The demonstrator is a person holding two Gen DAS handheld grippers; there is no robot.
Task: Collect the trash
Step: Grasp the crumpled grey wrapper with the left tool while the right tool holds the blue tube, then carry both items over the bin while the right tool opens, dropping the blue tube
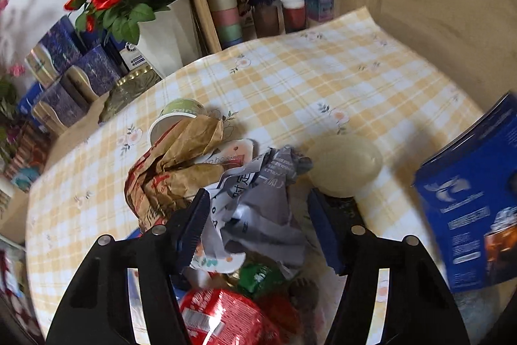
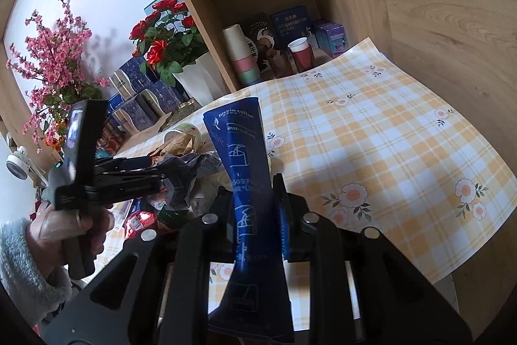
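Observation:
A heap of trash lies on the yellow checked tablecloth [image 1: 323,80]. My left gripper [image 1: 258,193] is open and straddles a crumpled grey-and-white paper wrapper [image 1: 261,209]; its left pad [image 1: 197,222] touches the paper and its right pad stands just clear. Around the wrapper lie a crumpled brown paper bag [image 1: 181,164], a tipped green paper cup [image 1: 177,118], a clear plastic lid [image 1: 345,164] and a red wrapper [image 1: 219,316]. My right gripper [image 2: 250,183] is shut on a flattened blue coffee bag [image 2: 239,151], held upright, also visible from the left as the blue coffee bag [image 1: 468,215].
A white vase of red roses [image 1: 168,31], blue tins [image 1: 80,63] and a shelf with stacked cups [image 1: 226,5] line the table's far side. A wooden panel [image 1: 436,5] closes off the right. A hand in a fuzzy sleeve [image 2: 26,264] holds the left gripper [image 2: 168,180].

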